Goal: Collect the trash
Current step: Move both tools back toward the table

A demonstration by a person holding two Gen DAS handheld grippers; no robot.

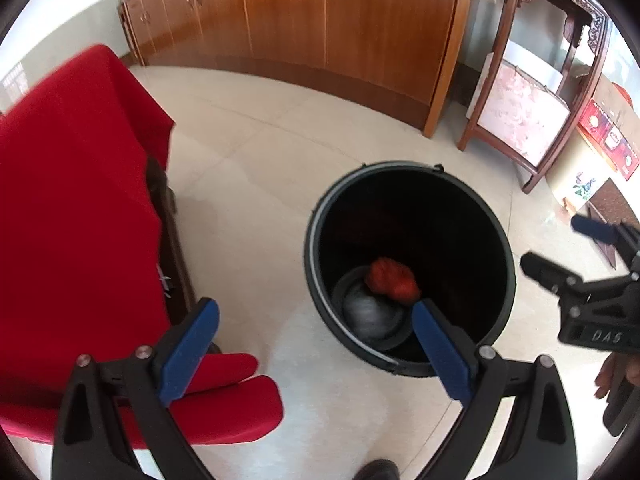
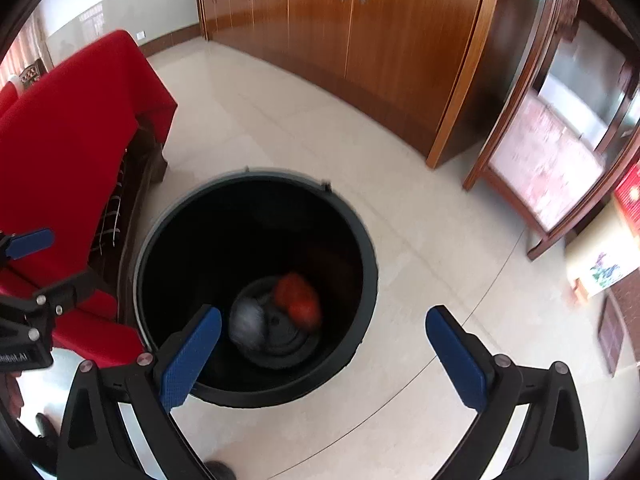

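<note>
Your left gripper fills the bottom of its own view with both jaws spread wide and nothing between them; its right pad overlaps the near rim of the bin, so you are holding it just above and beside the opening. Your right gripper stands the same way, wide apart and empty, with its left pad over the bin's near edge and its right pad over bare floor. Both point steeply down into the bin, which fits two hands that have let go over it.

Down at the bottom lie a red wad and a grey wad, touching each other. That is where the trash sits now, well below the rim and in no danger of spilling.

Beside the bin on your left is a red-covered seat; keep the left jaws clear of its cloth when you lift away. No more trash shows on the visible floor.
</note>
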